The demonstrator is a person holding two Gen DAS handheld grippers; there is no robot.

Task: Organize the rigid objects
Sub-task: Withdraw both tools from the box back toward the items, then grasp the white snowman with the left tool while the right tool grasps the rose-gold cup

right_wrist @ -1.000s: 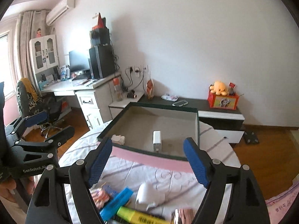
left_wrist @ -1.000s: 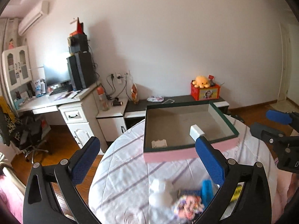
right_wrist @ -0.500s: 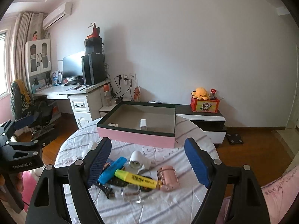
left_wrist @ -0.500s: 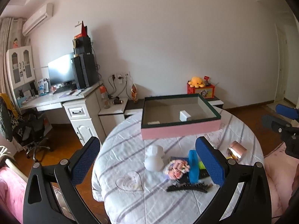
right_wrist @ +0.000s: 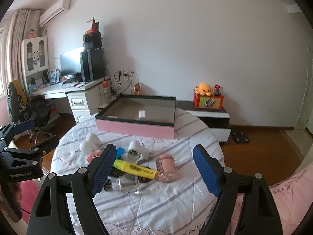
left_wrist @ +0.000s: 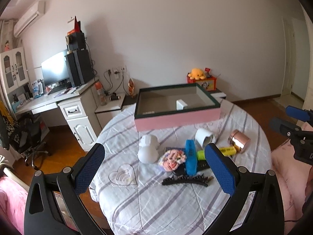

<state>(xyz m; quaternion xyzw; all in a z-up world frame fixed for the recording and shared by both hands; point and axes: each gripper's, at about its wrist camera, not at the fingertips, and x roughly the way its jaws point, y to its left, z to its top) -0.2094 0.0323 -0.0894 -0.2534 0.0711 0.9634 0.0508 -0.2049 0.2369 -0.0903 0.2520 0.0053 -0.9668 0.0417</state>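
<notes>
A pink box with a dark green rim (left_wrist: 176,119) (right_wrist: 135,127) stands at the far side of the round table, with a small white block (left_wrist: 181,104) (right_wrist: 142,114) inside. In front of it lies a pile: a white snowman figure (left_wrist: 148,150), a blue bar (left_wrist: 190,157), a white cup on its side (right_wrist: 137,151), a yellow highlighter (right_wrist: 135,168), a rose-gold jar (right_wrist: 167,165), a black hair clip (left_wrist: 184,181) and a clear heart dish (left_wrist: 123,177). My left gripper (left_wrist: 154,168) and right gripper (right_wrist: 154,166) hang open above the pile, holding nothing.
The table wears a striped white cloth (left_wrist: 168,205). A desk with a monitor (left_wrist: 55,69), an office chair (right_wrist: 17,105) and a low cabinet with a red box and orange plush (right_wrist: 207,98) line the wall. Pink bedding (right_wrist: 289,199) lies at the near right.
Both grippers have drawn back from the pink box and sunk a little. The box now looks smaller and farther, and the pile of objects has come fully into view.
</notes>
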